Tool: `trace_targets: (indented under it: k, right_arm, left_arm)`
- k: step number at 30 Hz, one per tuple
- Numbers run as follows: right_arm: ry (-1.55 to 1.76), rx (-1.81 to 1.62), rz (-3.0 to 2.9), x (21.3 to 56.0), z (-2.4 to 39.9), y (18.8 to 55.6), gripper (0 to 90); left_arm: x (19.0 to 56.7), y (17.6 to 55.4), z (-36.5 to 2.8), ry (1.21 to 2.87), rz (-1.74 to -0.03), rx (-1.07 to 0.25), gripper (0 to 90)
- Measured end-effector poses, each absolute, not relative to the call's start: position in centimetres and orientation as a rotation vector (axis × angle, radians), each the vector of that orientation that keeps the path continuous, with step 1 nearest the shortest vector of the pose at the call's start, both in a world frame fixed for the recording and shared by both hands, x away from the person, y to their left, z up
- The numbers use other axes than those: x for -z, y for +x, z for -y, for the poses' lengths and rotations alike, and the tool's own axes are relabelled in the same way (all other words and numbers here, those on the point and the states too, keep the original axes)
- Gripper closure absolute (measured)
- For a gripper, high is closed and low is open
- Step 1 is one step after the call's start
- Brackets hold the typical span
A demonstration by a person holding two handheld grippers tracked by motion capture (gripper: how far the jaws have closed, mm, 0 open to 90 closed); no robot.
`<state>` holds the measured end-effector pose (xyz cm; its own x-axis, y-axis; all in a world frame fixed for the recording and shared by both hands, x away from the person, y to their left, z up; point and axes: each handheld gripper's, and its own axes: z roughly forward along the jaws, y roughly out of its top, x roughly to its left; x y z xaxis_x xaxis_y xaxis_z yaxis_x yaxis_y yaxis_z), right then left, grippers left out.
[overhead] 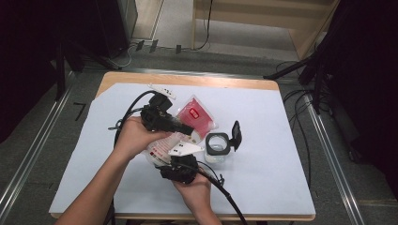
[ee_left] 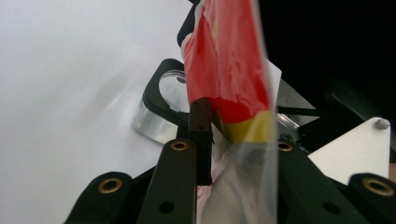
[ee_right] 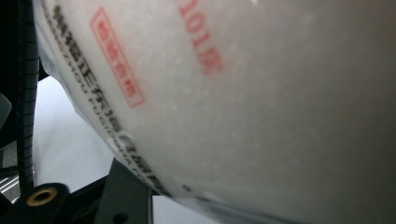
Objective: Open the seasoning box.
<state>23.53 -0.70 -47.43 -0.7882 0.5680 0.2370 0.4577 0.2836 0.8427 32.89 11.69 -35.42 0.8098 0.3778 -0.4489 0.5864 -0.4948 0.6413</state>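
A: Two grippers, one bag, one jar. High view first?

B: High view: left gripper [overhead: 187, 131] reaches in from the left, jaws pointing right, over the red top of the plastic bag [overhead: 195, 115]. Right gripper [overhead: 180, 157] comes up from below under the bag's pale lower end. The open jar [overhead: 217, 144], lid flipped back, stands just right of both on the white sheet [overhead: 272, 140]. The bag's long axis runs from lower left up to upper right, its upper end near the jar.

A: Left gripper view?

B: The red and yellow part of the bag [ee_left: 229, 79] stands up between the jaws; the left finger [ee_left: 201, 135] lies against the film. Jaws narrow, apparently pinching the bag's edge. The jar's rim [ee_left: 161, 88] lies just beyond, ahead and left.

A: Right gripper view?

B: The pale printed part of the bag [ee_right: 243, 93] sits close against the lens, resting over the jaws. Jaws roughly half open; a firm hold cannot be told.

A: Judgement?

B: The left gripper is nearer the jar; tipping the bag that way looks the likely move.
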Motion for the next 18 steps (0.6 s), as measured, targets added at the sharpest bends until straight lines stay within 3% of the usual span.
trace_targets:
  k: [9, 18]
  right_arm:
    - [1.013, -1.684, -2.415, 47.7, 1.4, 23.5, 57.6]
    - [1.000, -1.662, -2.418, 47.0, 1.4, 23.2, 59.4]
  left_arm:
    - [35.5, 32.9, -11.9, 2.195, -0.597, 0.323, 64.8]
    - [36.4, 32.9, -10.8, 2.212, -0.655, 0.391, 65.0]
